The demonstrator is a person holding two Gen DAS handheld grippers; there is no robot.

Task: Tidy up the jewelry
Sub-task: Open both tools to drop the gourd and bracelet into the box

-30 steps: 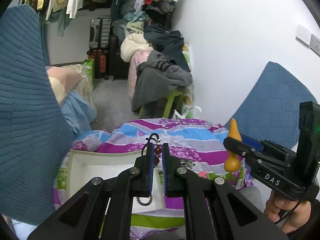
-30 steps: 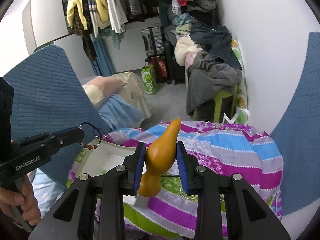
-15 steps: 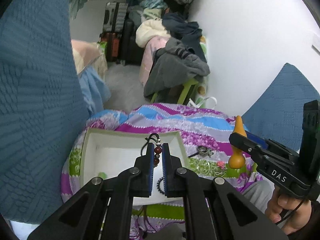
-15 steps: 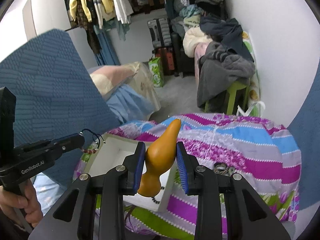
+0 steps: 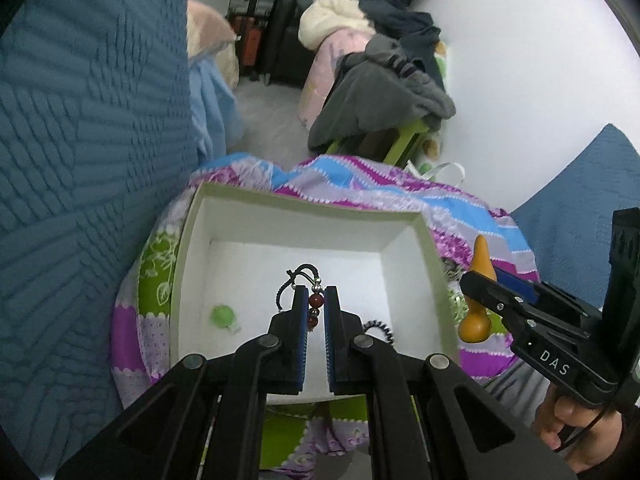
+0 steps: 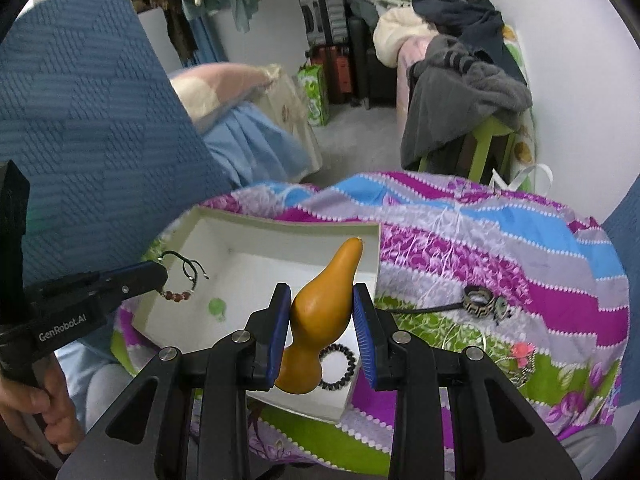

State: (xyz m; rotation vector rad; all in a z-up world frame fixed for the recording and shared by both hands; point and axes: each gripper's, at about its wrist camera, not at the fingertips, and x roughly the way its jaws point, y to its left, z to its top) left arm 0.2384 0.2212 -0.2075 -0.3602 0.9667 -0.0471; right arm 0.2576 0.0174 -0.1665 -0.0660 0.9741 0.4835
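Moved: both grippers have come down over the white box (image 5: 280, 216).
Left gripper (image 5: 316, 308): pinching a red-beaded bracelet (image 5: 315, 308) above the box.
Right gripper (image 6: 320, 320): clamped on an orange gourd (image 6: 320, 312).
Done: green charm (image 6: 217, 307), black coil band (image 6: 338, 366) boxed.
Left: brooch-like pieces (image 6: 486, 306) on the quilt (image 6: 520, 240).

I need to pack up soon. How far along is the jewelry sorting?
Partway. A green piece and black coil lie in the box. The left gripper holds a bracelet, the right a gourd. Several pieces remain on the quilt.
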